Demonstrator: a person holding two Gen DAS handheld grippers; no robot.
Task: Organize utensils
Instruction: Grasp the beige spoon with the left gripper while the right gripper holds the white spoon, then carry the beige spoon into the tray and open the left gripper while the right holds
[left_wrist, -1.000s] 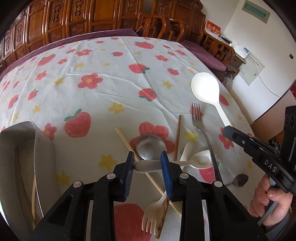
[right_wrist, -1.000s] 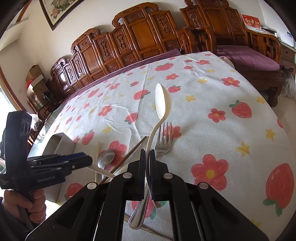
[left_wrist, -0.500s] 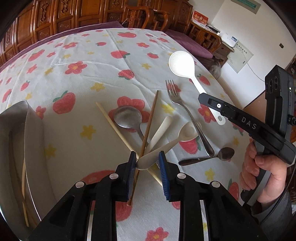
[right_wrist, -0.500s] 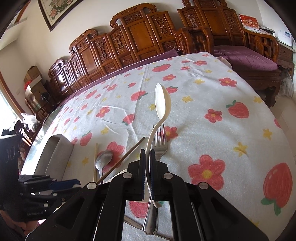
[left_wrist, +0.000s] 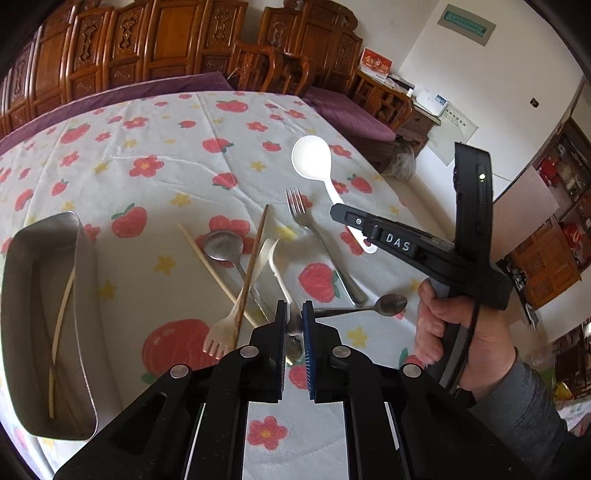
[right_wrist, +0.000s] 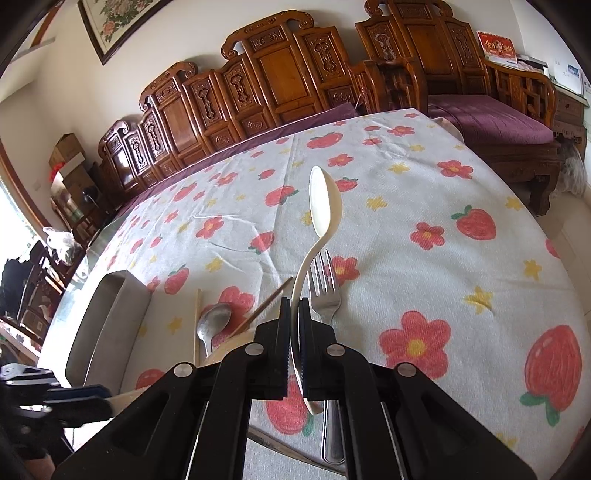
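In the left wrist view, the left gripper (left_wrist: 294, 325) is seen with its fingers pinched on the handle of a small white spoon (left_wrist: 275, 266), raised above the scattered utensils; a metal tray (left_wrist: 83, 280) holding chopsticks (left_wrist: 61, 317) is noted at the left of the tablecloth (left_wrist: 166, 177). In the right wrist view, the right gripper (right_wrist: 294, 325) is clamped on the handle of a large white spoon (right_wrist: 325, 201), held above a steel fork (right_wrist: 324, 291).

The left gripper (left_wrist: 294, 325) pinches a small cream spoon (left_wrist: 275, 264) by its handle above a fruit-print tablecloth (left_wrist: 155, 177). Below lie a cream fork (left_wrist: 225, 332), chopsticks, metal spoons and a metal fork (left_wrist: 321, 243). A steel tray (left_wrist: 85, 295) sits left; the right gripper (left_wrist: 338, 214) holds a white ladle (left_wrist: 314, 162).
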